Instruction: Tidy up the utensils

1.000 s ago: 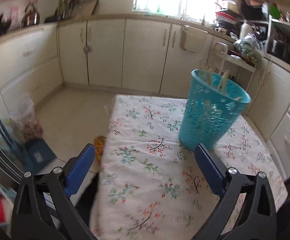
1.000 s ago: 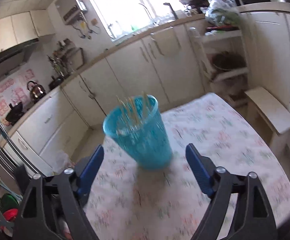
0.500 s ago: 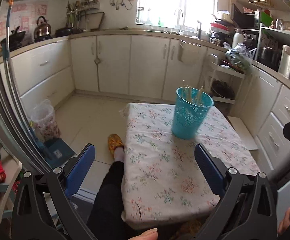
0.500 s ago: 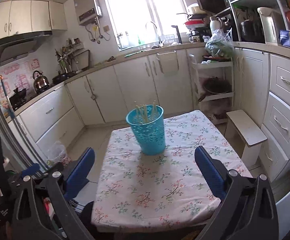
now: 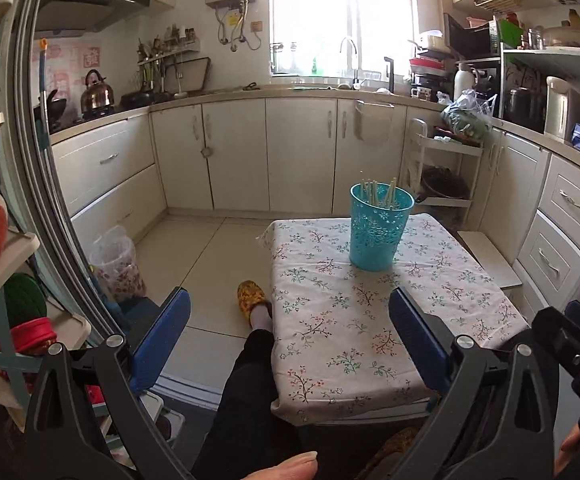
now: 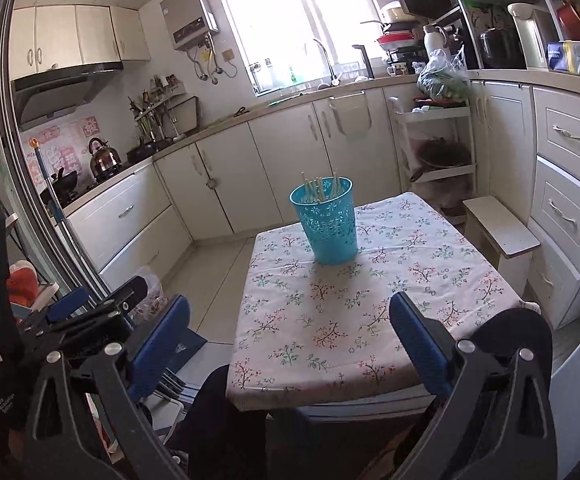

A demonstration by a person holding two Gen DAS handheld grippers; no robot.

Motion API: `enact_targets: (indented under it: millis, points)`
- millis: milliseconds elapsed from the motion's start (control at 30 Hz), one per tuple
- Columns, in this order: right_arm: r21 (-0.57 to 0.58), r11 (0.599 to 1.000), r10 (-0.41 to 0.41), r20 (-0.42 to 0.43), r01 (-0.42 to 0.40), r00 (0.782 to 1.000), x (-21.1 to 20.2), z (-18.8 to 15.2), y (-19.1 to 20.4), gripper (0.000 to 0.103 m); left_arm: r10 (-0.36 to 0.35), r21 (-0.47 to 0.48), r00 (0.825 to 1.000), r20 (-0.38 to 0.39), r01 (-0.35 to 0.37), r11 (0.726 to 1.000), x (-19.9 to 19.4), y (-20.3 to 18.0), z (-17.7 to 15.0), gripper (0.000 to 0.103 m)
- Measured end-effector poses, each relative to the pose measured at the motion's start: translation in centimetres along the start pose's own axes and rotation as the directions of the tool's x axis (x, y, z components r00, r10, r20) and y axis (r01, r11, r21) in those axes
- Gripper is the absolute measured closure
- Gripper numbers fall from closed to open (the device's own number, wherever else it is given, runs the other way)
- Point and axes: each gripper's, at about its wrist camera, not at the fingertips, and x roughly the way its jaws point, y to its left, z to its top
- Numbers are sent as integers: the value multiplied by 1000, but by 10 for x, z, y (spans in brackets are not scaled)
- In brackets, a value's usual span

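A turquoise perforated holder (image 5: pixel 378 230) stands upright near the far end of a small table with a floral cloth (image 5: pixel 370 328); several pale chopsticks (image 5: pixel 374 192) stick out of its top. It also shows in the right wrist view (image 6: pixel 328 221), with the chopsticks (image 6: pixel 318 188) inside. My left gripper (image 5: pixel 290 338) is open and empty, well back from the table's near edge. My right gripper (image 6: pixel 290 336) is open and empty, also short of the table. The left gripper's body (image 6: pixel 89 312) shows at the left of the right wrist view.
White cabinets run along the back and right walls. A low white stool (image 6: pixel 500 226) stands right of the table. A bagged bin (image 5: pixel 115 264) sits on the floor at left. The person's leg and yellow slipper (image 5: pixel 251 298) lie left of the table. A rack (image 5: pixel 5 312) stands at far left.
Both grippers have pulled back and away from the holder, from close beside it to beyond the table's near edge. Both stay open and empty. The holder has not moved.
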Motion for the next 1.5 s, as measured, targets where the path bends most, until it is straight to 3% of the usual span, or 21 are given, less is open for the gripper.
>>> enact_targets:
  millis: [200,1500]
  points:
    - [-11,1000,-7,52,7,999,-16,-1,3,7,0,12,1000,20,-1,1000,-14,-5,0,8]
    - [-79,995,-48,121,58,992,-34,-13,21,7,-17,6,999,36,17,1000,-29,-4,-3,8]
